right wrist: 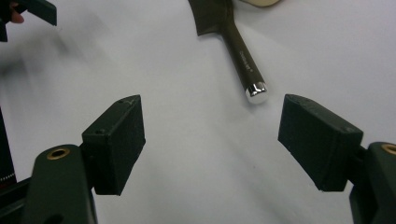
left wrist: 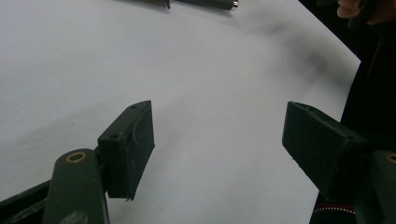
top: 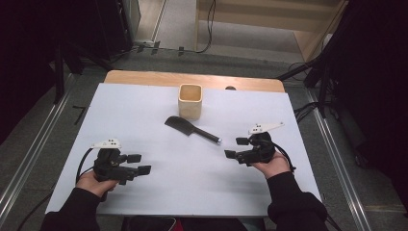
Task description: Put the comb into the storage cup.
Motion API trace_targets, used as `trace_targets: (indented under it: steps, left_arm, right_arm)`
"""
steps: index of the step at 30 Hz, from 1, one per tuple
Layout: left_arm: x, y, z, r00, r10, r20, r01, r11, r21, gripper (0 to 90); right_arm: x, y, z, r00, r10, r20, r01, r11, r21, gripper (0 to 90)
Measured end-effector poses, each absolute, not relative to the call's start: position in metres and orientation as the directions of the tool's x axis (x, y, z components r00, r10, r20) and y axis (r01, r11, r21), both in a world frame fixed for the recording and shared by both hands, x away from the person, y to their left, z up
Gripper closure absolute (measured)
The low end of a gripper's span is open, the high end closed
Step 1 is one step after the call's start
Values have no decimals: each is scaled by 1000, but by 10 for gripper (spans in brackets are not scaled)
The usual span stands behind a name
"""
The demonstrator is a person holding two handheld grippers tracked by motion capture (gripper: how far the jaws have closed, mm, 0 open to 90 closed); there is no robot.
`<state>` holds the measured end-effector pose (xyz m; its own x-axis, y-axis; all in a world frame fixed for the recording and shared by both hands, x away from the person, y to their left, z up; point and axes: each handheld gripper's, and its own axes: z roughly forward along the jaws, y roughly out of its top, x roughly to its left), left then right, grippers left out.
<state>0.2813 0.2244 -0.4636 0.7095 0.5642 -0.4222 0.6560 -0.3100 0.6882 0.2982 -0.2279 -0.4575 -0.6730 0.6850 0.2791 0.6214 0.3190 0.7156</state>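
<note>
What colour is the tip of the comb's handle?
Shiny silver, on the dark comb; clearest in the right gripper view.

Setting: a laboratory or recording workspace, not a home.
Work surface: a wooden counter (top: pixel 192 78) covered by a plain white sheet (top: pixel 144 120).
Surround: metal floor rails (top: pixel 29 154) flank the counter; black cables (top: pixel 308 111) trail over grey flooring.
Edges: dark equipment racks (top: pixel 113 24) and black curtaining (top: pixel 375 72).

Comb (right wrist: pixel 233 42) head cut off at top edge; cup (right wrist: pixel 259 2) mostly cropped.
</note>
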Motion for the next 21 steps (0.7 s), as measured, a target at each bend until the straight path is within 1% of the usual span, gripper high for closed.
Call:
trace_targets:
  steps: [15,21]
  left_arm:
    - [281,224,-464,711,562,-423,655,-310,689,257]
    - [281,224,-464,710,562,-423,655,-310,689,257]
  right_arm:
    - [314,-215,-452,-681,680,271,610,323,723,218]
    - [323,-212,-450,-704,659,266,596,344,726,217]
